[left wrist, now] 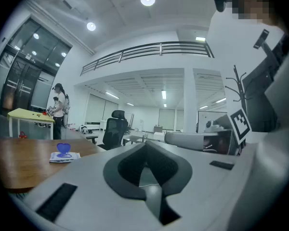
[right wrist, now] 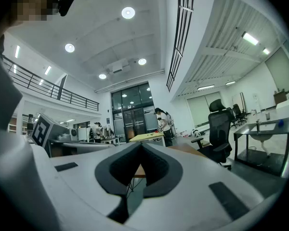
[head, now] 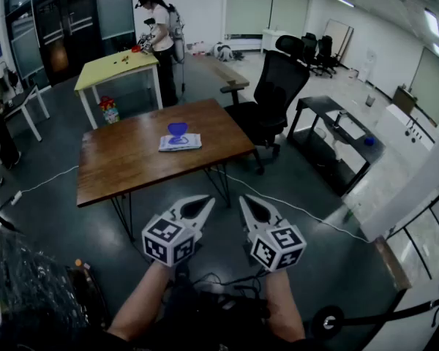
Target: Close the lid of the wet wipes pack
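Observation:
The wet wipes pack [head: 181, 142] lies flat near the middle of the brown wooden table [head: 124, 163], its blue lid [head: 178, 130] standing open and upright. The left gripper view shows the pack [left wrist: 65, 156] and its lid [left wrist: 63, 148] far off at the left. My left gripper [head: 207, 201] and right gripper [head: 244, 199] hang side by side over the floor, well short of the table's near edge. Both are shut with nothing between the jaws, as both gripper views confirm: left gripper [left wrist: 145, 144], right gripper [right wrist: 140, 145]. The right gripper view does not show the pack.
A black office chair [head: 278, 86] stands at the table's right far corner. A dark desk [head: 335, 119] is further right. Behind, a person [head: 161, 39] works at a yellow table [head: 117, 66]. Cables [head: 227, 287] lie on the floor by my arms.

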The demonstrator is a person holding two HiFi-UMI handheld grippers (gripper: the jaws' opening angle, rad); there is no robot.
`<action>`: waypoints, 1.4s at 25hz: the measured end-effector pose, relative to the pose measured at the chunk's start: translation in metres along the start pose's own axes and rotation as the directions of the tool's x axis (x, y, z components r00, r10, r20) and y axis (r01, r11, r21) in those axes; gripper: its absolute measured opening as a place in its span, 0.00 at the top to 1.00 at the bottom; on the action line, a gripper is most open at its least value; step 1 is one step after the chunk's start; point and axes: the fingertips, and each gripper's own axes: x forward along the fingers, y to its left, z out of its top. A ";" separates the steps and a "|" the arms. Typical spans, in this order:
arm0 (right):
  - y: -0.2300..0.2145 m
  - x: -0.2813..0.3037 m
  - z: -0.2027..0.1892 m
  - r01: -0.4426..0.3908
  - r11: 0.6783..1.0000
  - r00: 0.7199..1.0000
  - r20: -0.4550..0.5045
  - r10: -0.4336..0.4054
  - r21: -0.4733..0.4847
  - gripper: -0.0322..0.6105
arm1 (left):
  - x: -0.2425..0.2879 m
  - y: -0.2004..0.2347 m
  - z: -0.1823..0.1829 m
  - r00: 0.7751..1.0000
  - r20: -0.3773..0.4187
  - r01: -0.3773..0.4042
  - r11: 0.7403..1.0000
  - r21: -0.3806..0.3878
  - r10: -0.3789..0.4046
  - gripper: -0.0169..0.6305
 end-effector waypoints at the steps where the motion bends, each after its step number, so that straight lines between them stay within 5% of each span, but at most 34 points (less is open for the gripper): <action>1: 0.000 0.001 -0.001 0.001 1.000 1.000 0.001 -0.001 0.001 0.94 | 0.000 0.001 -0.001 1.000 0.000 0.000 1.000 0.000 0.000 0.98; 21: 0.003 0.024 -0.007 -0.017 0.999 1.000 -0.027 0.016 -0.042 0.94 | 0.001 0.026 -0.003 1.000 0.006 -0.019 1.000 -0.014 0.019 0.98; 35: -0.015 0.113 -0.013 -0.010 0.997 0.996 -0.084 0.004 -0.078 0.94 | 0.026 0.114 -0.008 0.999 -0.012 -0.050 0.998 -0.048 0.050 0.98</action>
